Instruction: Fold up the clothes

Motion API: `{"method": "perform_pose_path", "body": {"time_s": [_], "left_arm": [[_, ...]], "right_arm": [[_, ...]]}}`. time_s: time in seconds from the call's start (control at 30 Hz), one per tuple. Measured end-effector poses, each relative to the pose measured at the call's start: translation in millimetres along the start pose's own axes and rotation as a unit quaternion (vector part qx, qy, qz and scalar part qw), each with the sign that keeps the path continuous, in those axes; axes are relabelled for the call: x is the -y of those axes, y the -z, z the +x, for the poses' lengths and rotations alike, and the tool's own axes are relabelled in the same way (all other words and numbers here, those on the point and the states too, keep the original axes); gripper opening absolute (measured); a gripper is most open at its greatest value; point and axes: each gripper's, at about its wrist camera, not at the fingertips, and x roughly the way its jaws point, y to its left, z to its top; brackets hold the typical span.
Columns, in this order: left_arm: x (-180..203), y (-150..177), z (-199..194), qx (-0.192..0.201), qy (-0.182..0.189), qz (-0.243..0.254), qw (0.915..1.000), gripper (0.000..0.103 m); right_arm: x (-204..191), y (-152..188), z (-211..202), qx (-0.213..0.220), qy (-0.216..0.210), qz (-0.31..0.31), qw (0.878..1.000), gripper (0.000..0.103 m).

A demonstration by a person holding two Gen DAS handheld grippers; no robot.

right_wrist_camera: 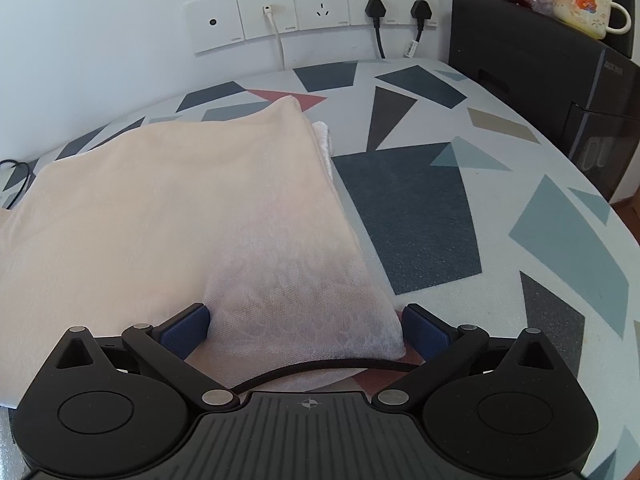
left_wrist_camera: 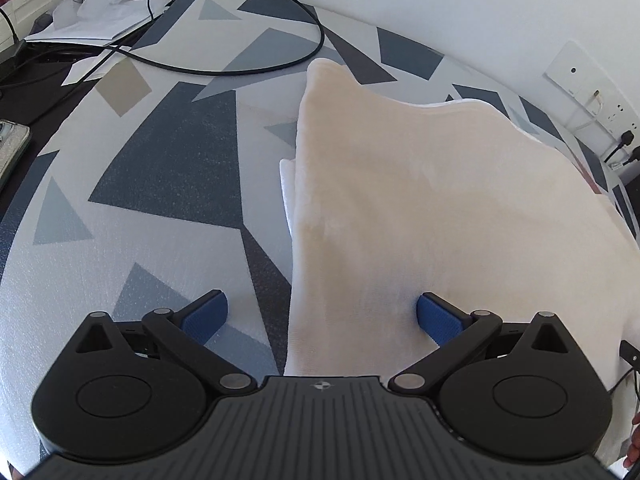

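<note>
A cream fleece garment (left_wrist_camera: 420, 208) lies folded flat on the patterned tablecloth (left_wrist_camera: 160, 160), with a white layer peeking out under its left edge. My left gripper (left_wrist_camera: 322, 316) is open over the garment's near left corner, its left pad above bare cloth and its right pad above the fleece. In the right wrist view the same cream garment (right_wrist_camera: 180, 208) fills the left half. My right gripper (right_wrist_camera: 306, 330) stands open astride its near right corner, nothing pinched between the blue pads.
A black cable (left_wrist_camera: 256, 60) loops over the far left of the table beside papers (left_wrist_camera: 92, 20). Wall sockets (right_wrist_camera: 312, 12) with plugs line the back. A black appliance (right_wrist_camera: 552, 92) carrying a mug (right_wrist_camera: 580, 0) stands at the right. A thin cable (right_wrist_camera: 320, 368) runs across my right gripper's base.
</note>
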Motion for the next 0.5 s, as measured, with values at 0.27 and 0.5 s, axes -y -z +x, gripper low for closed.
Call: {"method": "perform_pose_path", "body": {"time_s": [0.27,0.5], "left_arm": [[6.3,-3.1,4.6,-0.002,-0.010,0.010,0.9999,0.103],[8.0,-4.0,6.3,-0.003,-0.011,0.014,0.9998,0.103]], "right_arm": [[0.2,3.6,-1.7,0.009,0.002,0.004,1.000,0.102],[0.0,3.5,-1.8,0.009,0.003,0.004,1.000,0.102]]}}
